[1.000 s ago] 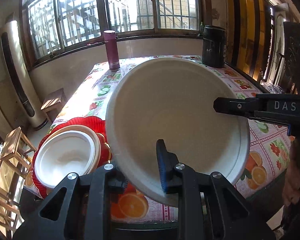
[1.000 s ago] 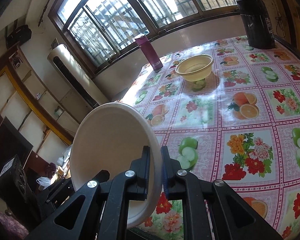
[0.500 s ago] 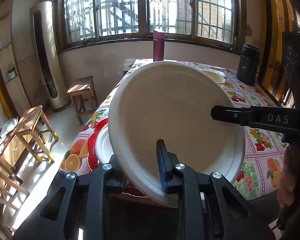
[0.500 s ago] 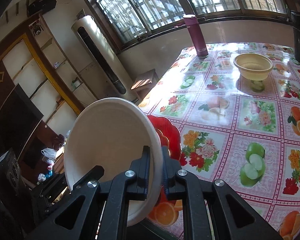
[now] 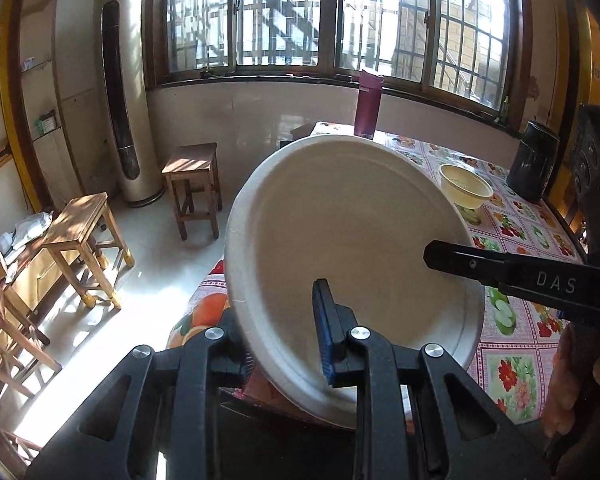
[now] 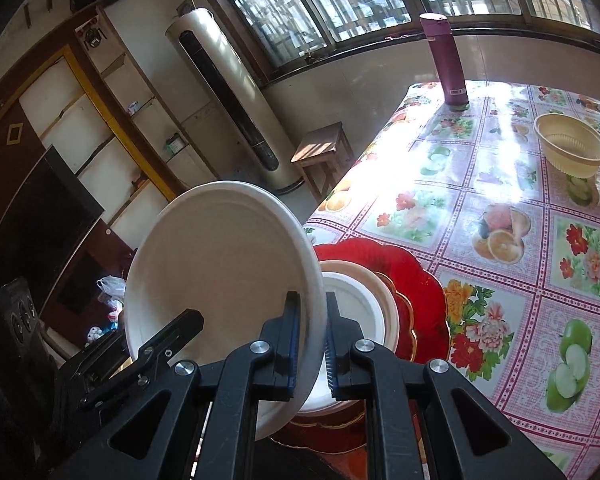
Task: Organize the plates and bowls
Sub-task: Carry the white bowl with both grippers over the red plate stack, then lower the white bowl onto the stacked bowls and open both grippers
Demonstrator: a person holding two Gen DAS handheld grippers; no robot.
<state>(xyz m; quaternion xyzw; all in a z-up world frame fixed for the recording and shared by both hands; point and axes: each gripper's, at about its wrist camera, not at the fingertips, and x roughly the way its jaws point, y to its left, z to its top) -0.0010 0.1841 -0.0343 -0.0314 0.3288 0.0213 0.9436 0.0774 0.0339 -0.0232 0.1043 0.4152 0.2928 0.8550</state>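
Observation:
A large white plate (image 5: 352,248) hangs tilted in the air, held from two sides. My left gripper (image 5: 280,320) is shut on its near rim, one finger hidden behind the plate. My right gripper (image 6: 310,312) is shut on the opposite rim of the same white plate (image 6: 220,264); its finger tip (image 5: 432,254) shows in the left wrist view. Just right of the plate in the right wrist view, a stack lies on the table corner: a red scalloped plate (image 6: 412,280), a tan plate (image 6: 388,300) and a white bowl (image 6: 356,304).
On the fruit-print tablecloth (image 6: 500,208) stand a yellow ribbed bowl (image 6: 570,144), a purple bottle (image 6: 448,60) and a black canister (image 5: 532,168). Wooden stools (image 5: 192,184) and a tall fan unit (image 5: 120,92) stand on the floor left of the table.
Both grippers swung left together with the white plate. The red stack came into the right wrist view beside the plate, and it slipped out of sight behind the plate in the left wrist view.

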